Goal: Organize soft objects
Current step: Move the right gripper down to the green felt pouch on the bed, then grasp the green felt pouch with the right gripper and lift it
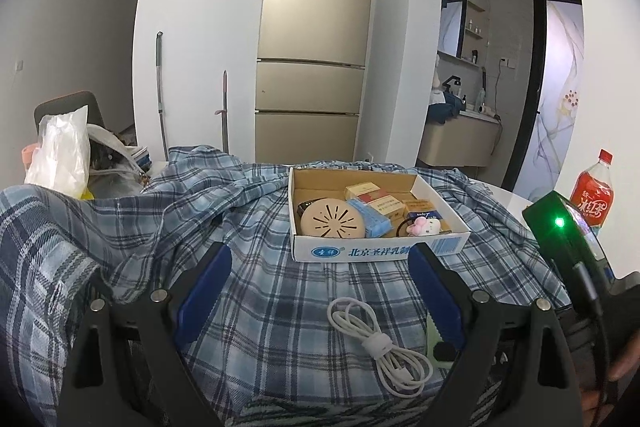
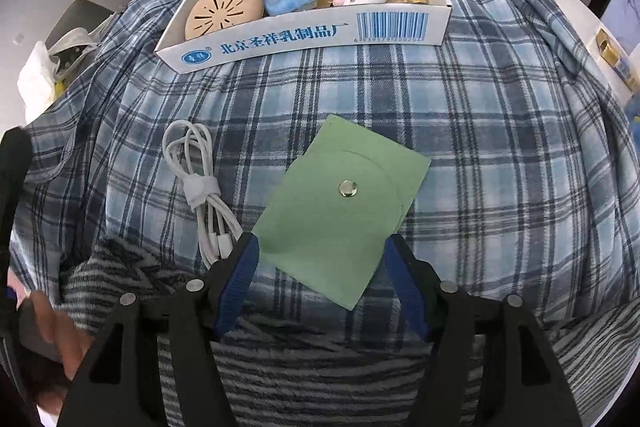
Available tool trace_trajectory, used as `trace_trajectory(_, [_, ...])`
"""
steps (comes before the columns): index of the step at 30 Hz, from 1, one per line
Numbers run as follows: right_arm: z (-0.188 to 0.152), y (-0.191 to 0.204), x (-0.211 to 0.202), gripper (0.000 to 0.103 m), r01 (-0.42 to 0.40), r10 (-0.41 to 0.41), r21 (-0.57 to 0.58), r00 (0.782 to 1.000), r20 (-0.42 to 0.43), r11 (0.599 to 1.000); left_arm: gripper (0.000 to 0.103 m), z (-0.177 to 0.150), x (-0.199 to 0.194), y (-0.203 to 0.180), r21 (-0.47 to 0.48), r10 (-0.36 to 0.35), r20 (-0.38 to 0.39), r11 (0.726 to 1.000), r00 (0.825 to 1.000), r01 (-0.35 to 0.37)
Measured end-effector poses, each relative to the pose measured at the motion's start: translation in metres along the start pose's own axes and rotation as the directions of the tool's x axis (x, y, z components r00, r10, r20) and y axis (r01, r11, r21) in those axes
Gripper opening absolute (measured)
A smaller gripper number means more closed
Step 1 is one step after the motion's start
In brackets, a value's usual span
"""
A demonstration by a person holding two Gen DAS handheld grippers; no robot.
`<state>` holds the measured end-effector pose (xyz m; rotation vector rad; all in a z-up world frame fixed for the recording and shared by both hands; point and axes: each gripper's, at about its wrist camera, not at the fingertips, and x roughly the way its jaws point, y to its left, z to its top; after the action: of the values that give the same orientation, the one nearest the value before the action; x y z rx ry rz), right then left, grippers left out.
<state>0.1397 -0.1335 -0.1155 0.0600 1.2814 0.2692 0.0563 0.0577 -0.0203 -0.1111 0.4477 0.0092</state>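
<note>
While the green pouch lies between the open jaws of the right gripper, the scene can be set out from near to far:

Step in hand: the pouch is judged to be the next soft thing to be gathered; it has not yet been gripped.
Right gripper (image 2: 320, 247): it is pointed steeply down at the plaid cloth (image 2: 480, 115); its jaws stand partly open on either side of the near corner of the green pouch (image 2: 340, 207), and no pressing on it can be seen.
Green pouch: it is laid flat and askew on the cloth, snap button up, its near corner over a striped fabric (image 2: 320, 359).
Next move: the jaws would have to be lowered and closed on the thin edge, so that the pouch and not the cloth under it is caught.
Left gripper (image 1: 320, 291): it is held at a shallow downward tilt, jaws wide and empty, over the same cloth.
White cable (image 1: 380, 347): it is coiled and tied, just beside the pouch, untouched.
Cardboard box (image 1: 380, 247): it is set farther back on the cloth-covered surface, holding a round tan disc (image 1: 332, 221), small packets and a plush toy (image 1: 424, 227); it is probably where things go.
Beyond: a red drink bottle (image 1: 592, 193) and a fridge (image 1: 316, 27) are seen.
</note>
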Motion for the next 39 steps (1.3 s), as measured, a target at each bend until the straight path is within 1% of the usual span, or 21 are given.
trace_trajectory(4, [0.008,-0.006,0.003,0.072,0.016,-0.017,0.057,1.000,0.021,0.998,0.092,0.000,0.000,0.000,0.005,0.003,0.005,1.000,1.000,-0.003])
trace_trajectory(7, [0.012,-0.008,0.005,0.074,0.040,-0.043,0.078,0.998,0.040,0.996,0.092,-0.001,0.000,-0.001,0.008,0.005,0.005,1.000,1.000,-0.005])
trace_trajectory(10, [0.013,-0.001,0.010,0.081,0.062,-0.063,0.040,0.997,0.045,0.997,0.092,-0.001,0.000,0.000,0.001,0.005,-0.001,1.000,1.000,-0.005])
trace_trajectory(13, [0.010,0.006,0.013,0.081,0.104,-0.104,0.001,0.993,0.056,0.995,0.092,0.000,0.000,0.002,-0.010,0.005,-0.007,1.000,1.000,-0.005])
trace_trajectory(18, [0.008,0.014,0.014,0.081,0.151,-0.149,-0.051,0.988,0.041,0.987,0.092,0.000,0.003,0.004,-0.018,-0.001,-0.020,1.000,1.000,0.001])
trace_trajectory(21, [0.000,0.005,0.009,0.081,0.156,-0.154,-0.065,0.987,0.034,0.986,0.092,0.000,0.003,0.004,-0.014,-0.003,-0.020,1.000,1.000,0.002])
trace_trajectory(26, [-0.011,-0.008,0.002,0.081,0.195,-0.193,-0.088,0.981,0.028,0.977,0.092,0.000,0.004,0.002,-0.010,-0.001,-0.025,1.000,1.000,0.001])
trace_trajectory(28, [-0.016,-0.014,-0.002,0.081,0.186,-0.184,-0.092,0.982,0.031,0.978,0.092,0.000,0.004,0.003,-0.013,-0.003,-0.028,1.000,1.000,0.002])
trace_trajectory(33, [-0.016,-0.016,-0.007,0.081,0.127,-0.122,-0.117,0.992,0.043,0.985,0.092,-0.001,0.006,0.004,-0.016,-0.002,-0.032,1.000,0.999,0.002])
trace_trajectory(35, [-0.012,-0.010,-0.002,0.081,0.121,-0.118,-0.136,0.993,0.030,0.983,0.092,-0.002,0.008,0.005,-0.022,-0.004,-0.041,1.000,0.999,0.003])
trace_trajectory(37, [-0.013,-0.011,0.000,0.079,0.117,-0.117,-0.151,0.993,0.006,0.982,0.092,-0.003,0.011,0.006,-0.028,-0.008,-0.055,1.000,0.998,0.006])
trace_trajectory(39, [-0.016,-0.012,0.000,0.078,0.119,-0.120,-0.149,0.993,0.003,0.982,0.092,-0.003,0.010,0.005,-0.027,0.005,-0.052,1.000,0.999,-0.006])
